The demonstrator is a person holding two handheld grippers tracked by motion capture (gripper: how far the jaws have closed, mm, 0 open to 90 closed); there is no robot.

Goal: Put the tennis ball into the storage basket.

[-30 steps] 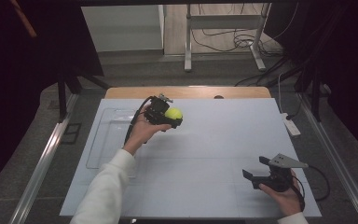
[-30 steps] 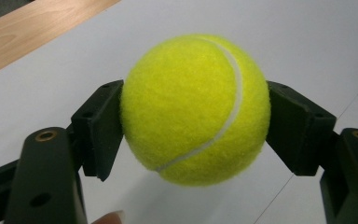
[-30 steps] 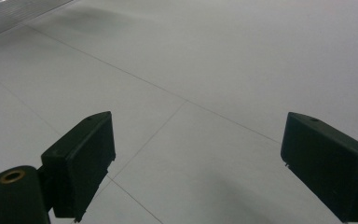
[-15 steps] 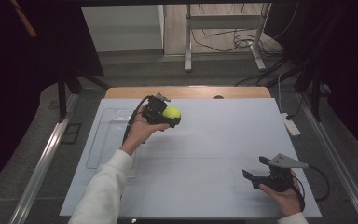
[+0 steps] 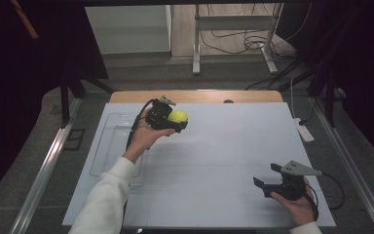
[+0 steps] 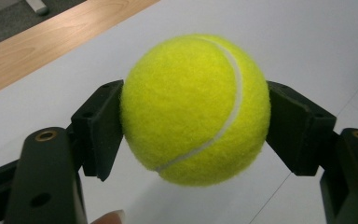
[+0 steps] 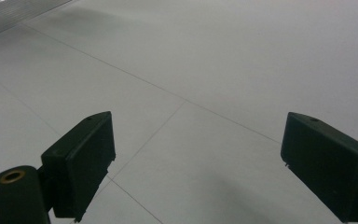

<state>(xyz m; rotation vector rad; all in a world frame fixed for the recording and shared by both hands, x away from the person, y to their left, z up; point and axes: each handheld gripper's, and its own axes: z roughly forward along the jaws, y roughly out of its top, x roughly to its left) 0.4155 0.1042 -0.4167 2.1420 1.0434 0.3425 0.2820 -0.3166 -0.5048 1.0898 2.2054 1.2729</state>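
A yellow tennis ball [image 5: 178, 116] is held above the far left of the white table [image 5: 214, 161], with my left gripper [image 5: 174, 120] shut on it. In the left gripper view the ball [image 6: 195, 108] sits squeezed between both black pads [image 6: 100, 127], lifted off the surface. My right gripper [image 5: 268, 178] rests near the front right of the table, open, its jaws wide apart with nothing between them. In the right gripper view my right gripper [image 7: 196, 163] looks over bare white tabletop.
A clear shallow tray [image 5: 108, 146] lies on the table's left side under the left forearm. A wooden strip [image 5: 195, 96] edges the table's far side. A small white device [image 5: 304, 130] lies at the right edge. Cables and a metal stand [image 5: 233, 39] are on the floor beyond.
The left hand with the ball has drifted slightly toward the far edge of the table. The right gripper has stayed where it was.
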